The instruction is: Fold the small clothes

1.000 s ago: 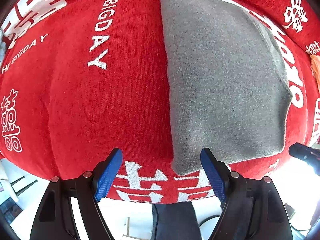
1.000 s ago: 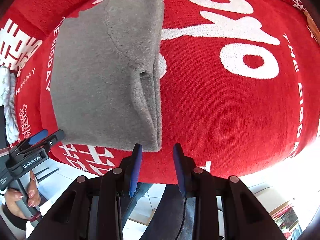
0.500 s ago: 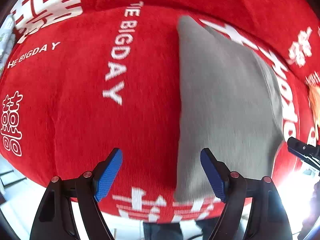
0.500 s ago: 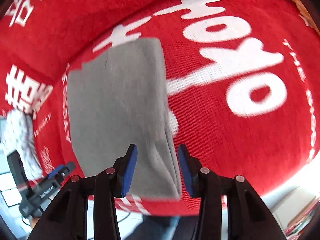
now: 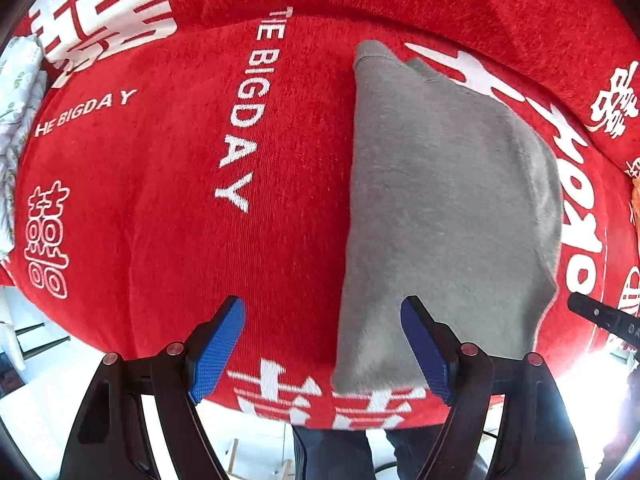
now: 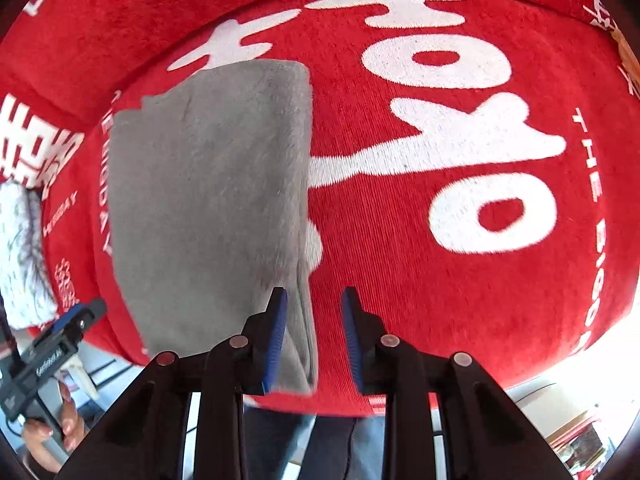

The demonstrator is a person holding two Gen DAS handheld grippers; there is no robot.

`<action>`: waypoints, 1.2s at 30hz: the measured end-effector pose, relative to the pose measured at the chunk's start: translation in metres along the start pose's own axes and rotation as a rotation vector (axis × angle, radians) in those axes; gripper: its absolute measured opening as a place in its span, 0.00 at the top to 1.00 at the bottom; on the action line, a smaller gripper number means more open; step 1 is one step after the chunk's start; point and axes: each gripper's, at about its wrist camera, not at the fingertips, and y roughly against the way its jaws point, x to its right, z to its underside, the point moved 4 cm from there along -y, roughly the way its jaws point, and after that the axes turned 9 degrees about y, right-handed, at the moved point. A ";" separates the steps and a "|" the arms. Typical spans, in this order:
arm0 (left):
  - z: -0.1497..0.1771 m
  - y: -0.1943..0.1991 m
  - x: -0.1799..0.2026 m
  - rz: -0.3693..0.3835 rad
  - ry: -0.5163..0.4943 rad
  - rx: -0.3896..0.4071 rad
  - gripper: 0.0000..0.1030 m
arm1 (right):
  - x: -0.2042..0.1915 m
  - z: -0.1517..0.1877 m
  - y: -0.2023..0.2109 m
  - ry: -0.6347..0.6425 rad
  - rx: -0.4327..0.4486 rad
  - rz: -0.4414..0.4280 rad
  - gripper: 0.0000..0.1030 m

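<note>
A folded grey garment lies flat on the red sofa cover with white lettering. My left gripper hangs open above the garment's near left corner and holds nothing. In the right wrist view the same garment lies left of centre. My right gripper points down over its near right edge with its jaws closing. The layered edge shows between them; the right pad stands apart from the cloth. The left gripper also shows in the right wrist view, held by a hand.
A white patterned cloth lies at the cover's left end. Something orange peeks in at the far right. The sofa's back rises behind the garment. Below the seat's front edge are the person's legs and a pale floor.
Both grippers have risen from the seat, so the garment looks smaller. The right gripper shifted left from beside the garment's corner to over its edge; its jaws widened, then narrowed.
</note>
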 end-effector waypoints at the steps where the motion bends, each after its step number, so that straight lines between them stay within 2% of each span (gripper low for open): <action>1: 0.003 0.004 0.002 -0.005 0.001 0.000 0.21 | -0.001 0.003 0.009 0.013 -0.002 -0.005 0.68; 7: 0.018 0.039 0.018 -0.004 -0.021 0.015 0.21 | -0.007 0.013 0.038 0.026 -0.010 -0.042 0.68; 9: 0.021 0.052 0.022 -0.007 -0.031 0.032 0.21 | -0.011 0.015 0.045 0.038 -0.005 -0.045 0.64; 11: 0.024 0.063 0.026 -0.006 -0.031 0.042 0.21 | -0.017 0.016 0.055 0.053 0.007 -0.042 0.54; 18: 0.032 0.085 0.040 -0.013 -0.058 0.057 0.21 | -0.030 0.013 0.075 0.081 0.041 -0.018 0.46; 19: 0.031 0.088 0.039 -0.003 -0.058 0.063 0.18 | -0.032 0.013 0.077 0.081 0.048 -0.019 0.42; 21: 0.028 0.094 0.037 0.000 -0.063 0.088 0.00 | -0.039 0.014 0.081 0.085 0.067 -0.014 0.33; 23: 0.023 0.100 0.035 -0.006 -0.082 0.117 0.00 | -0.047 0.015 0.086 0.087 0.093 0.000 0.22; 27: 0.010 0.106 0.028 0.006 -0.123 0.118 0.00 | -0.065 0.019 0.092 0.084 0.131 0.060 0.20; 29: 0.005 0.110 0.024 0.014 -0.142 0.125 0.00 | -0.074 0.023 0.097 0.084 0.166 0.106 0.04; 30: 0.002 0.113 0.022 0.012 -0.152 0.130 0.00 | -0.077 0.023 0.099 0.085 0.180 0.122 0.00; 33: -0.003 0.118 0.017 0.006 -0.173 0.133 0.00 | -0.089 0.026 0.109 0.094 0.225 0.183 0.00; 36: -0.004 0.122 0.014 -0.014 -0.189 0.119 0.00 | -0.095 0.026 0.113 0.079 0.222 0.181 0.00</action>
